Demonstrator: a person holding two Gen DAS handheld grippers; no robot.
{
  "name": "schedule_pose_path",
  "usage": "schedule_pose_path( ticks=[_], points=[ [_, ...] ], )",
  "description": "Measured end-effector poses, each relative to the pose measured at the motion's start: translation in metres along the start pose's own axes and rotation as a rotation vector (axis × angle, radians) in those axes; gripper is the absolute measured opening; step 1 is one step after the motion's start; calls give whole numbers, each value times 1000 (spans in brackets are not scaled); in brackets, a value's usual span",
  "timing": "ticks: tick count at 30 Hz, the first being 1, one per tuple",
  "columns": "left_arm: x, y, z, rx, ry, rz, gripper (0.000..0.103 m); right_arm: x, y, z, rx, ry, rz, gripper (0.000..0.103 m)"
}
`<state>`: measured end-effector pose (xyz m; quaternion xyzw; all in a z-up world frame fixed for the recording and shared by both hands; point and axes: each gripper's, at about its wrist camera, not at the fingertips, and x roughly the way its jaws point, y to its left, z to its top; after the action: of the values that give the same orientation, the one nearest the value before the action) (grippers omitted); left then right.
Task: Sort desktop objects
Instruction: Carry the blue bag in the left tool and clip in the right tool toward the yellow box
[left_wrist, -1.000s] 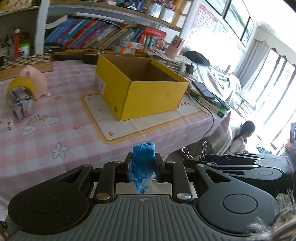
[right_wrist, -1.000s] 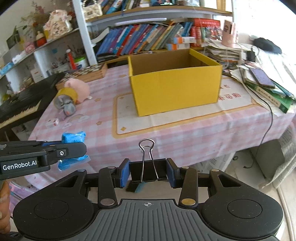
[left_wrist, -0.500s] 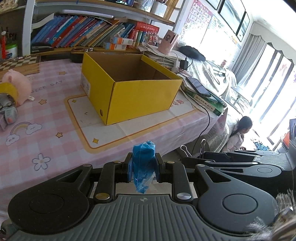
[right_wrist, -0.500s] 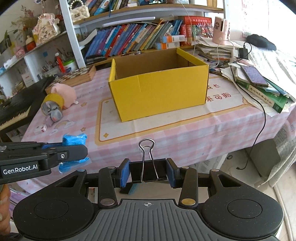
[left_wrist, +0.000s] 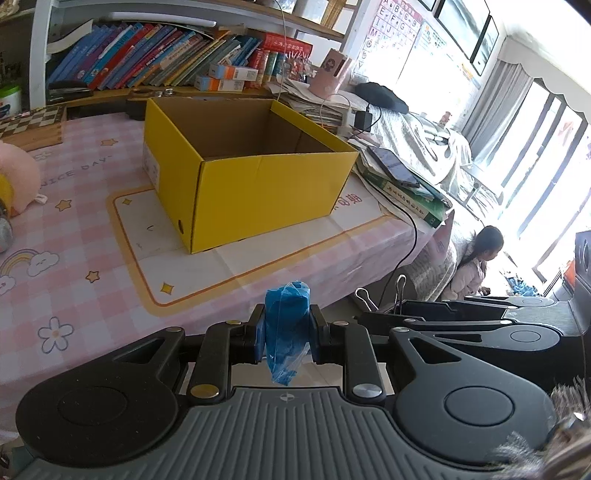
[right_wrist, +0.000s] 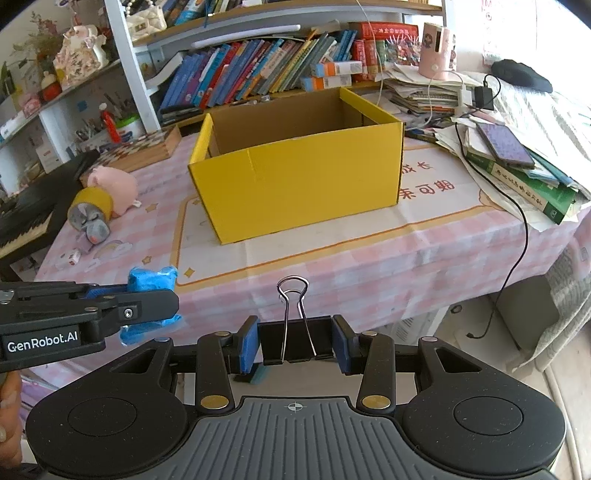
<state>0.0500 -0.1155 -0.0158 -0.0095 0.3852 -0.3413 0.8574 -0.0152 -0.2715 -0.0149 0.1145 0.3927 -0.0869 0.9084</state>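
Note:
My left gripper (left_wrist: 287, 338) is shut on a blue plastic-wrapped bundle (left_wrist: 286, 325), held in front of the table's near edge. The bundle also shows at the left of the right wrist view (right_wrist: 152, 280). My right gripper (right_wrist: 294, 345) is shut on a black binder clip (right_wrist: 293, 341) with its wire handles pointing up. That clip also shows in the left wrist view (left_wrist: 397, 301). An open, empty yellow cardboard box (left_wrist: 240, 173) stands on a cream mat on the pink checked tablecloth, ahead of both grippers; it also shows in the right wrist view (right_wrist: 299, 177).
A pink plush pig (right_wrist: 112, 184), a yellow tape roll (right_wrist: 88, 208) and small items lie at the table's left. Stacked books with a phone (right_wrist: 506, 147) and a black cable (right_wrist: 517, 221) sit at the right. Bookshelves stand behind. A child (left_wrist: 476, 266) sits beyond the table.
Both grippers have moved toward the table and rightward, so the yellow box looks larger and more centred. Both still hold their objects.

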Motion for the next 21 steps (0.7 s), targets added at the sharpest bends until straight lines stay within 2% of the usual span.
schedule_pose_path(
  ticks=[21],
  points=[
    [52, -7, 40, -1, 12, 18, 20, 43, -32, 41, -13, 47, 36, 41]
  ],
)
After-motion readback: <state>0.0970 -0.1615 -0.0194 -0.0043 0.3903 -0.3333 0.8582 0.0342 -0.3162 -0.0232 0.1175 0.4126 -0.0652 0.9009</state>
